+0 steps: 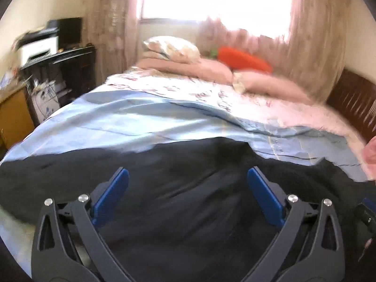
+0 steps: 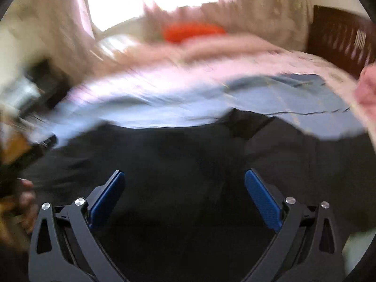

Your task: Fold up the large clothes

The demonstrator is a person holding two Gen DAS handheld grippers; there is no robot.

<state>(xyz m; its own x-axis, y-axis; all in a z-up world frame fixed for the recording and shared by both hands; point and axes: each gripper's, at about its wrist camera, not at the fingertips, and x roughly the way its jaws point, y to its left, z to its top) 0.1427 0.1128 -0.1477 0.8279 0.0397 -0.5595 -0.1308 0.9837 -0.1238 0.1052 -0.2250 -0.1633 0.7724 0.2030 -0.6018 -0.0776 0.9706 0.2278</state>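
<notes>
A large black garment point(image 1: 183, 188) lies spread across the near end of a bed, on a light blue sheet point(image 1: 117, 122). My left gripper point(image 1: 188, 174) is open and empty, its blue pads point(image 1: 112, 190) wide apart just above the black cloth. In the right wrist view the same black garment point(image 2: 188, 155) fills the lower half, blurred by motion. My right gripper point(image 2: 184, 176) is open and empty above it. A person's hand point(image 2: 25, 202) shows at the left edge.
Pink pillows point(image 1: 199, 68) and an orange plush point(image 1: 242, 58) lie at the bed's far end under a bright curtained window. A dark desk with a printer point(image 1: 40, 47) stands left of the bed. A dark wooden headboard point(image 1: 354, 103) runs along the right.
</notes>
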